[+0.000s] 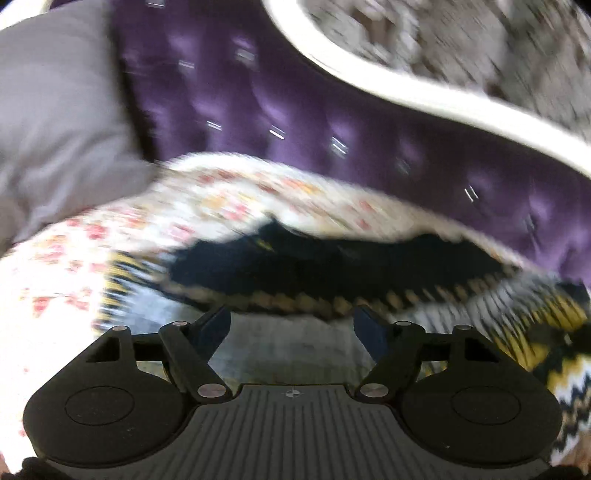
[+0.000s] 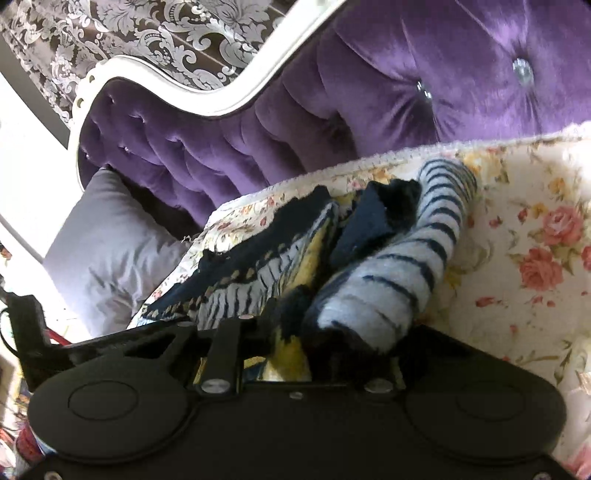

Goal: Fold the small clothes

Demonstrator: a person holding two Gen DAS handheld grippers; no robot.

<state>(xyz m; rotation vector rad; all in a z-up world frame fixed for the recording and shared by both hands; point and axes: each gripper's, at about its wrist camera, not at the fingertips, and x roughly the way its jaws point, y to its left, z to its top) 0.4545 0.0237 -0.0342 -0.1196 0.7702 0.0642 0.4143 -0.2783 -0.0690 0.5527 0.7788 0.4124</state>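
A small knitted sweater [image 1: 332,258] in navy, white and yellow lies crumpled on a floral seat cover [image 1: 55,277]; the left wrist view is blurred. My left gripper [image 1: 291,321] hovers at the sweater's patterned hem, jaws open, blue pads [image 1: 216,325] apart and pressing on nothing. In the right wrist view the sweater body [image 2: 258,266] lies to the left and its striped sleeve [image 2: 406,266] runs up and to the right. My right gripper [image 2: 306,332] is shut on the bunched near end of that sleeve. The cloth hides its fingertips.
A purple tufted sofa back [image 2: 406,74] with a white carved frame [image 2: 184,96] rises right behind the floral cover [image 2: 517,221]. A grey cushion [image 2: 103,251] leans at the left end of the seat. Patterned wallpaper [image 2: 147,29] lies beyond.
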